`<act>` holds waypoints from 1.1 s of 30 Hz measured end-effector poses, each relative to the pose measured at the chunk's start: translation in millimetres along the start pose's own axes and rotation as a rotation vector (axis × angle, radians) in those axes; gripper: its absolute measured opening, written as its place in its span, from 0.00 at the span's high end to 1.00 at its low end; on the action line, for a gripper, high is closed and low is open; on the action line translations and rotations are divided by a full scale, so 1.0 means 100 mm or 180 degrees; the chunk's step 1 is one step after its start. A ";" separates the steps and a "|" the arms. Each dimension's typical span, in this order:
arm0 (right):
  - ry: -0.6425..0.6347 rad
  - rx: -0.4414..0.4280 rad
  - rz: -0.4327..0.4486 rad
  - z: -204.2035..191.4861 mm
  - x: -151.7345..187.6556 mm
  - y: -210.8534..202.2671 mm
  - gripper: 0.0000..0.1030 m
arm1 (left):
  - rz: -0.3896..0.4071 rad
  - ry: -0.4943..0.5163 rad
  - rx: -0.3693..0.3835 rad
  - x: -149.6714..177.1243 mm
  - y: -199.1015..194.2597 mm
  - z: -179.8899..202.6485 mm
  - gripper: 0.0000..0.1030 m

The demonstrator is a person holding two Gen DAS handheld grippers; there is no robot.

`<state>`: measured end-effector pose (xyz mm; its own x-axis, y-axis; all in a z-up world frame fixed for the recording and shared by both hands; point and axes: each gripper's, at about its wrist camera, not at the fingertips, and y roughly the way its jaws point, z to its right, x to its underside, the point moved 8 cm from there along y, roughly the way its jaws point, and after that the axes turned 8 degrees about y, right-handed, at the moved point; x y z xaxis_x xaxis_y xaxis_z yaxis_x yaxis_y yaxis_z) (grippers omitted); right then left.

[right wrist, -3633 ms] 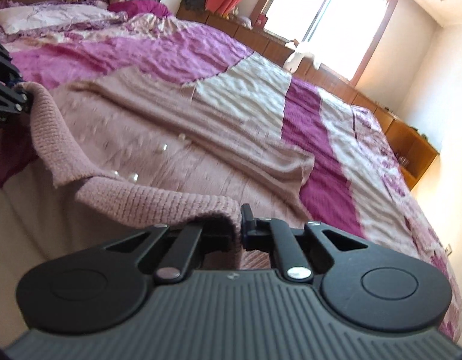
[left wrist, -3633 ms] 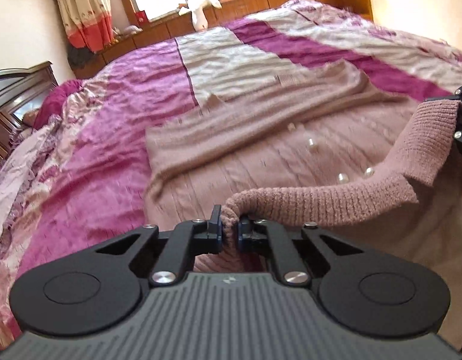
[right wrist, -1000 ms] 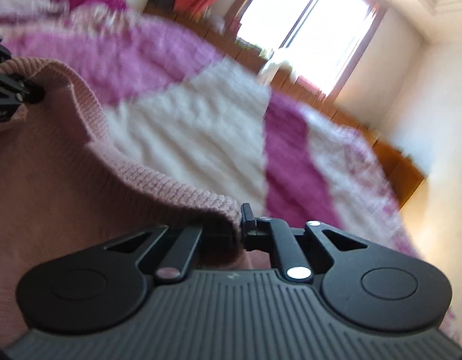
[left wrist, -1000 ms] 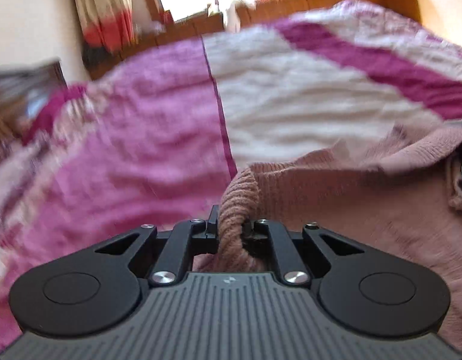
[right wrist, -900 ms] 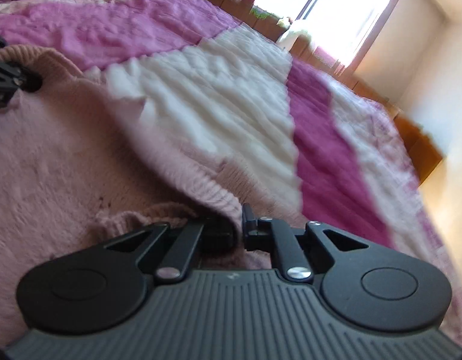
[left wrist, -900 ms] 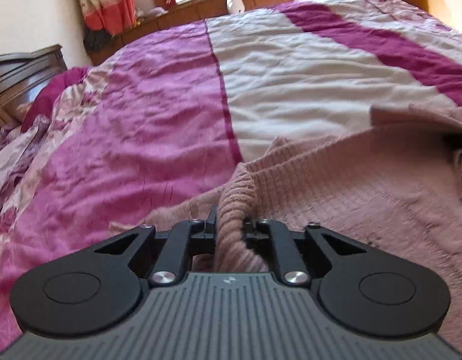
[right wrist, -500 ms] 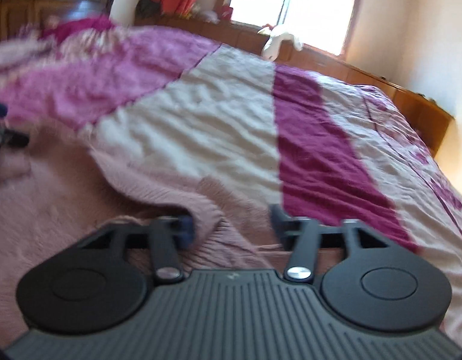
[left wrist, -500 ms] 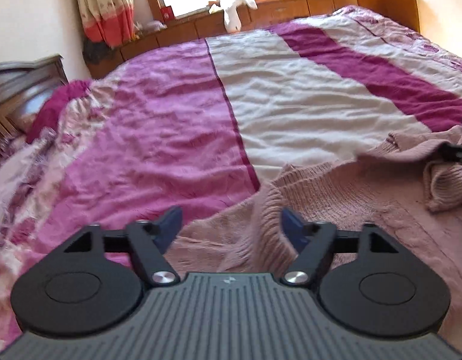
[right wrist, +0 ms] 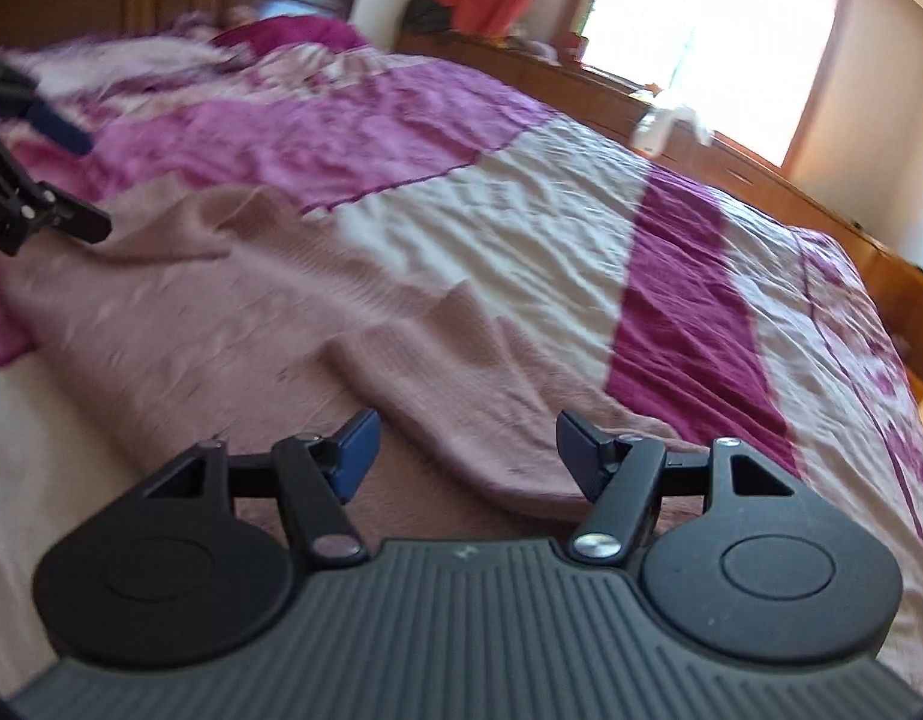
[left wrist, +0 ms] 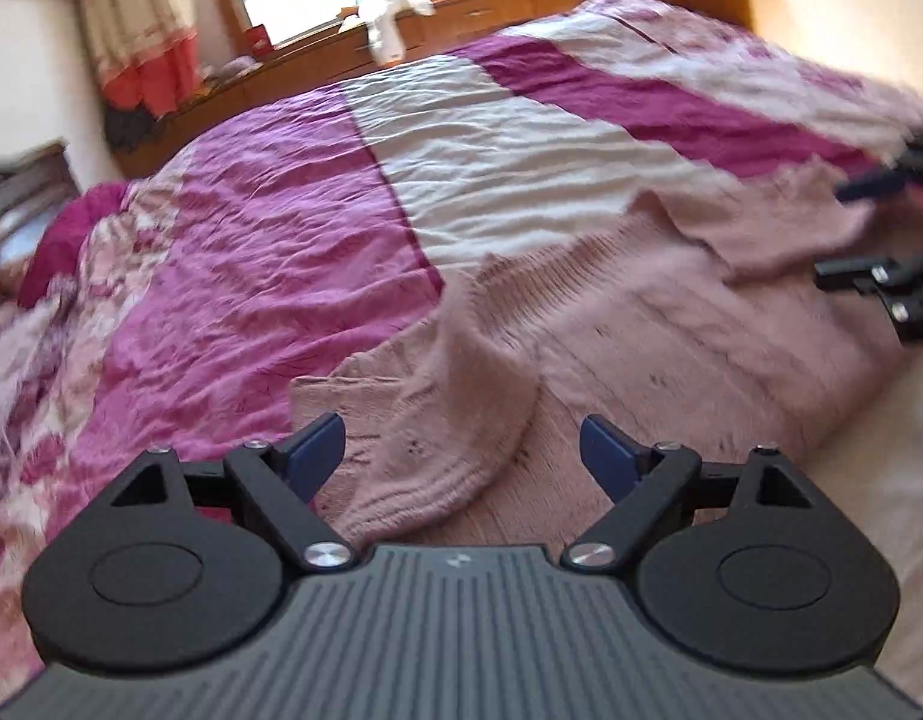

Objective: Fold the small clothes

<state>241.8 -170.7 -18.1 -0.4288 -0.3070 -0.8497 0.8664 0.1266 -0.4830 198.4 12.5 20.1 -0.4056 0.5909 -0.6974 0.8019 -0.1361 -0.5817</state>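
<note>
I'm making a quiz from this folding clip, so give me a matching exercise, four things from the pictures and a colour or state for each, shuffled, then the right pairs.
Things:
1. sweater
2. left gripper
3. bedspread
4. curtain

Descriptions:
A. magenta and cream patches
B. dusty pink knit, lying folded on the bed
C. jaws opening, holding nothing
D. pale with a red hem, beside the window

Pairs: 1-B, 2-C, 3-A, 4-D

Left gripper (left wrist: 463, 441): jaws opening, blue pads spread wide, nothing pinched, tilted downward. Right gripper (right wrist: 467, 441): jaws parted, pads gripping nothing, angled down likewise.
</note>
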 end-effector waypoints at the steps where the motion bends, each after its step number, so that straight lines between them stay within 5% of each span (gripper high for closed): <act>1: -0.0045 -0.0025 -0.0015 -0.04 0.01 0.03 0.35 | -0.0009 0.0071 -0.0012 0.02 0.03 0.05 0.13; 6: -0.0205 -0.0033 -0.0010 -0.15 -0.01 0.22 0.36 | 0.0045 0.0145 -0.0353 0.06 0.29 0.15 0.18; 8: -0.0226 -0.0006 -0.0001 -0.16 -0.02 0.27 0.37 | 0.0021 0.0168 -0.0363 0.06 0.43 0.17 0.61; 11: -0.0353 0.0018 -0.0064 -0.19 -0.03 0.37 0.55 | 0.0007 0.0046 -0.0252 0.05 0.53 0.13 0.83; 12: -0.0397 0.0029 -0.0075 -0.19 -0.04 0.39 0.62 | 0.0026 -0.0023 -0.0239 0.03 0.52 0.08 0.84; 13: -0.0439 0.0036 -0.0086 -0.20 -0.05 0.40 0.82 | 0.0037 -0.0095 -0.0244 0.01 0.51 0.02 0.84; 14: -0.0489 0.0113 -0.0103 -0.18 -0.08 0.40 0.91 | 0.0058 -0.0207 -0.0271 -0.01 0.49 -0.08 0.84; 21: 0.0575 0.0511 -0.0004 0.56 -0.32 0.31 0.88 | -0.0160 -0.0857 -0.0579 0.11 0.69 -0.83 0.83; 24: 0.0898 0.0794 -0.0152 0.93 -0.22 0.40 0.86 | -0.0269 -0.1043 -0.0579 0.22 0.80 -0.97 0.64; 26: 0.0933 0.1023 -0.0263 1.11 -0.11 0.45 0.86 | -0.0317 -0.1149 -0.0673 0.30 0.81 -1.03 0.38; 29: 0.0912 0.1327 -0.0379 1.26 0.07 0.46 0.86 | -0.0309 -0.1279 -0.0747 0.35 0.77 -1.10 0.31; 33: 0.1195 0.1172 -0.0348 1.31 0.18 0.29 0.86 | -0.0309 -0.1278 -0.0649 0.33 0.69 -1.06 0.31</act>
<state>293.0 -296.3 -19.1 -0.5251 0.0671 -0.8484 0.8151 -0.2471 -0.5240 286.8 107.2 1.3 -0.5886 0.2327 -0.7742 0.8055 0.0877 -0.5860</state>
